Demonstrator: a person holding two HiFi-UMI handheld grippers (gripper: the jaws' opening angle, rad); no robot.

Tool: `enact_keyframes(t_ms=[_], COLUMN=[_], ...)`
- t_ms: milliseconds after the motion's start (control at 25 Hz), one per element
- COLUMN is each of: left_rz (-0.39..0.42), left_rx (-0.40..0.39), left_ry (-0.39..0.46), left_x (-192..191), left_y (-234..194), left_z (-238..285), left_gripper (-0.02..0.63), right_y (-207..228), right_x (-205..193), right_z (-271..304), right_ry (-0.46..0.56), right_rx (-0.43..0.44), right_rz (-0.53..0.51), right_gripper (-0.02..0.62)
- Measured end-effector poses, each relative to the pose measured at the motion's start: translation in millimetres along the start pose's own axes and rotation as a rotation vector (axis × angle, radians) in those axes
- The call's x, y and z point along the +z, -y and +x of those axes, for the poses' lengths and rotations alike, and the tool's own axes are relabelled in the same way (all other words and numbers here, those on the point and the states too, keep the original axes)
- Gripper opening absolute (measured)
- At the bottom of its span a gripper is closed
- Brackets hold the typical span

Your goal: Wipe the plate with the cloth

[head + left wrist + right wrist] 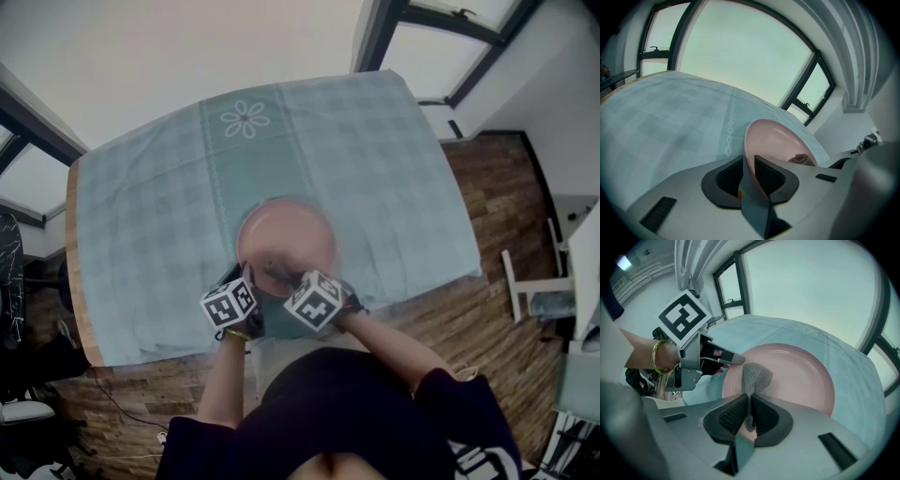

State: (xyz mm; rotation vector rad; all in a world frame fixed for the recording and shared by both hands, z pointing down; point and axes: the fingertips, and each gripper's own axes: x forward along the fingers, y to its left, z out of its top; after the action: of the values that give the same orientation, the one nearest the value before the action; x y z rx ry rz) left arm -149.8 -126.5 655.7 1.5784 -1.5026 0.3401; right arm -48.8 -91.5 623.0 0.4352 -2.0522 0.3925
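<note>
The wipe itself is in hand; the left claw is closed narrow on the near rim of the round pink plate, steadying it, while the right claw pinches a grey knitted mesh cloth whose free end stands over the plate's near inner face, apparently touching it; the plate sits at the near middle of the worktop, on a pale blue-green checked tablecloth; whether its gripped edge is lifted I cannot tell; next, I judge, the cloth must be pressed down and swept across the bowl and rim while the left grip holds firm; no brand or words show, only black-and-white squares on the marker cubes and a white daisy motif
</note>
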Motion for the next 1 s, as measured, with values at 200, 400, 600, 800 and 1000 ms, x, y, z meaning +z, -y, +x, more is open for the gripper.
enact_keyframes(t_ms=[200,400,600,800,1000], left_rz=[-0.007,-0.023,-0.006,0.012,0.019], left_rx=[0.008,0.015,0.026,-0.004,-0.041], left_ry=[0.032,0.073,0.111,0.148,0.168], left_x=[-4,-11,-20,-28,-36], left_y=[0,5,20,45,70], left_z=[-14,-32,-53,-76,-101], left_gripper=[0.1,0.107,0.107,0.106,0.068], right_y=[14,20,15,5,-1], right_x=[-6,-10,-17,-26,-35], right_z=[-18,-39,-56,-74,-92], right_ry=[0.082,0.153,0.196,0.25,0.309], right_rx=[-0.043,-0.076,-0.081,-0.088,-0.114], right_rz=[0.142,0.19,0.199,0.222,0.257], right_gripper=[0.032,0.032,0.032,0.032,0.032])
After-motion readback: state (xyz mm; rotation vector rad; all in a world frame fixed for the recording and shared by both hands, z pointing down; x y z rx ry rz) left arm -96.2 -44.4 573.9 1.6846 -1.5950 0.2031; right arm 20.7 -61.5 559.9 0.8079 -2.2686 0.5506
